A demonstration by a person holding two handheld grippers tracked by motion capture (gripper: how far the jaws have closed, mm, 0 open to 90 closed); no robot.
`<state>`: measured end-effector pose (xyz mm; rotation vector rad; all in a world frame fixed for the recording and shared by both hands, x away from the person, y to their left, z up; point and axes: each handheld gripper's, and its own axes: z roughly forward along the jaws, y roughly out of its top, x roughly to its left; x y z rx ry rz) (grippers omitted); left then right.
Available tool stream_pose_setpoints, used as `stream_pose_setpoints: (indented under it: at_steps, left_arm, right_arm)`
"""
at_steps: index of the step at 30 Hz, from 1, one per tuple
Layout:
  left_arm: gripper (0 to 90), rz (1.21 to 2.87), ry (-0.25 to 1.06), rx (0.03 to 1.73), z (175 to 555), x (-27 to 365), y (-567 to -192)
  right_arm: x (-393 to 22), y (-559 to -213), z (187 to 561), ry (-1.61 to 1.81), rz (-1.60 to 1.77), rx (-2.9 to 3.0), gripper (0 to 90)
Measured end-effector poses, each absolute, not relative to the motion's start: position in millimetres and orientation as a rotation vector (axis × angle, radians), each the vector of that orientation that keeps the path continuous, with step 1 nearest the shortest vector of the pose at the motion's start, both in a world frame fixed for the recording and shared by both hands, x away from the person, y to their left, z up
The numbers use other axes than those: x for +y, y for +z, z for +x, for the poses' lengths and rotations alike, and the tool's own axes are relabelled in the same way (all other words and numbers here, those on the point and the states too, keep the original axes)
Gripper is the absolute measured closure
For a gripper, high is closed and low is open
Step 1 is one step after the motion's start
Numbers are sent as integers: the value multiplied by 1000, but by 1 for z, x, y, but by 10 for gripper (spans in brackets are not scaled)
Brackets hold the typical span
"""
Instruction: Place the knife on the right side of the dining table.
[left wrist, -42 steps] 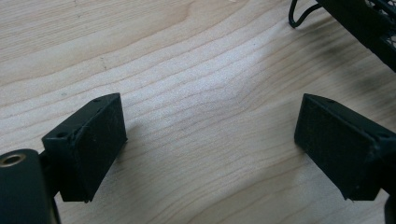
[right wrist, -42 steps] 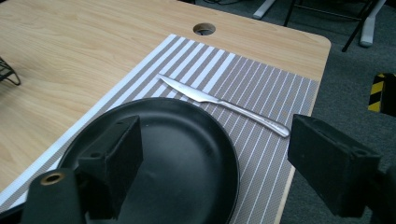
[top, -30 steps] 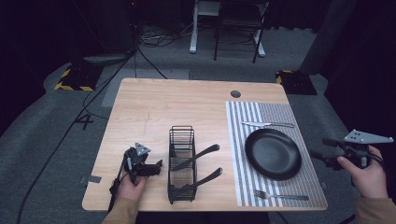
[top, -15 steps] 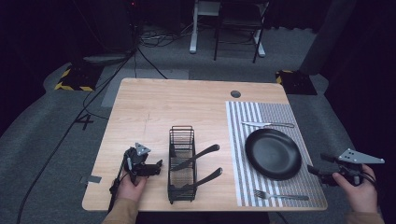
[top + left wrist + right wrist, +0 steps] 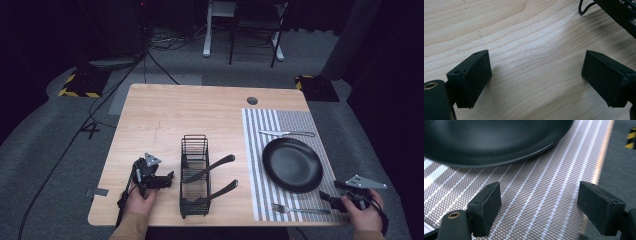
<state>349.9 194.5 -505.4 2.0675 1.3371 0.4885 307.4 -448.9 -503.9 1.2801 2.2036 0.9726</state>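
A black plate point(image 5: 292, 165) lies on a striped placemat point(image 5: 260, 150), with a knife point(image 5: 286, 133) beyond it and a fork point(image 5: 300, 210) in front of it. My right gripper point(image 5: 331, 191) hovers low over the mat's near right corner, pointing at the plate point(image 5: 494, 140). Its jaws have just been opening and stand open point(image 5: 539, 195) with nothing between them. My left gripper point(image 5: 167, 177) rests at the table's near left, aimed at a black wire rack point(image 5: 195, 175). It is open point(image 5: 536, 65) over bare wood.
The rack holds two black-handled utensils point(image 5: 212, 167) that stick out to the right. A corner of the rack point(image 5: 621, 12) shows past the left jaws. The table's right edge point(image 5: 602, 157) runs close beside the right gripper, with grey floor beyond. A cable hole point(image 5: 252, 100) sits at the back.
My right gripper has come down from beside the table's right edge to the placemat's near right corner. The left gripper has stayed where it was.
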Motion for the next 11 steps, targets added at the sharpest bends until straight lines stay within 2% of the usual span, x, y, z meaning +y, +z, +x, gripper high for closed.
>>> stream_pose_setpoints:
  at_steps: [11]
  left_arm:
    - [94, 2068, 489, 1337, 350, 195, -505]
  right_arm:
    - [-451, -507, 308, 997, 1263, 2179, 160]
